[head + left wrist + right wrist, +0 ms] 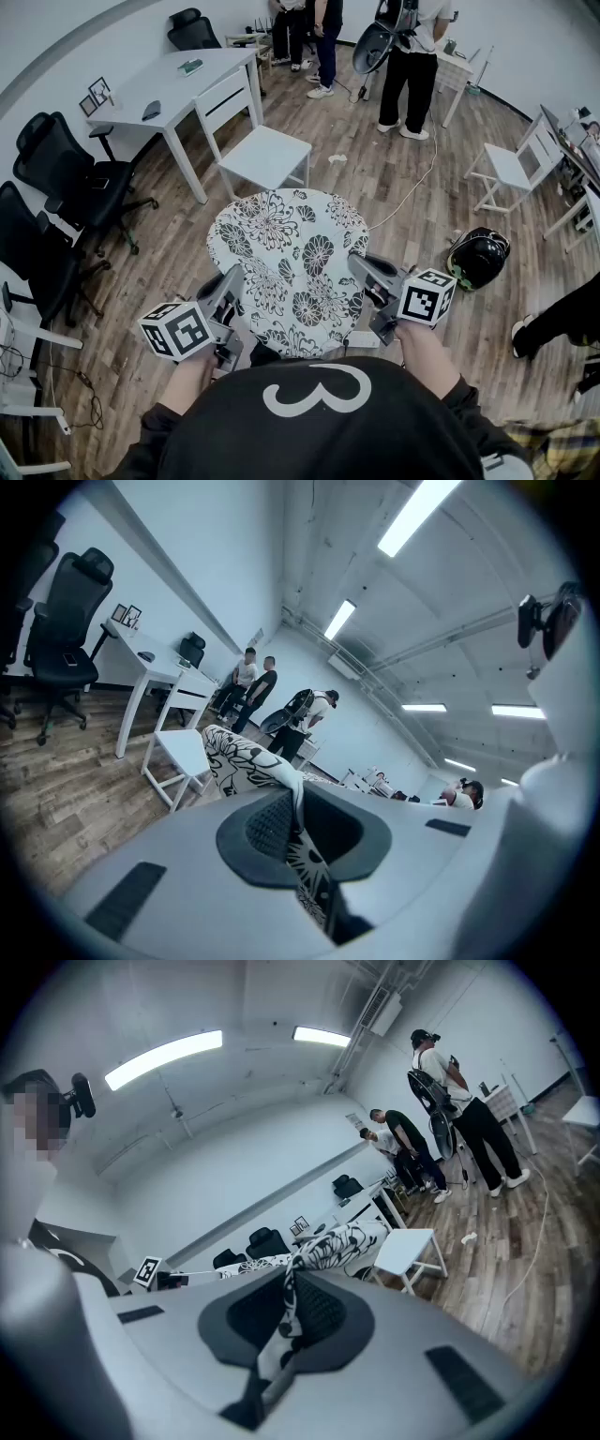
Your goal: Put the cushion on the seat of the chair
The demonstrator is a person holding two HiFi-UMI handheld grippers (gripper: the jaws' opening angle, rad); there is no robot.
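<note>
The left gripper (232,281) and right gripper (362,266) jaws pinch opposite cushion (286,262) edges, holding it flat, seemingly to lay on the chair (267,156) ahead

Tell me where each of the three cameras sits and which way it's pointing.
Head view: on the person's head, looking down at the cushion, the white chair beyond; left gripper, right gripper and shoulders show.
Left gripper view: on the left gripper, along its jaws shut on the cushion's edge, toward the chair.
Right gripper view: likewise on the right gripper; the person's head shows.
All share cushion and chair.
</note>
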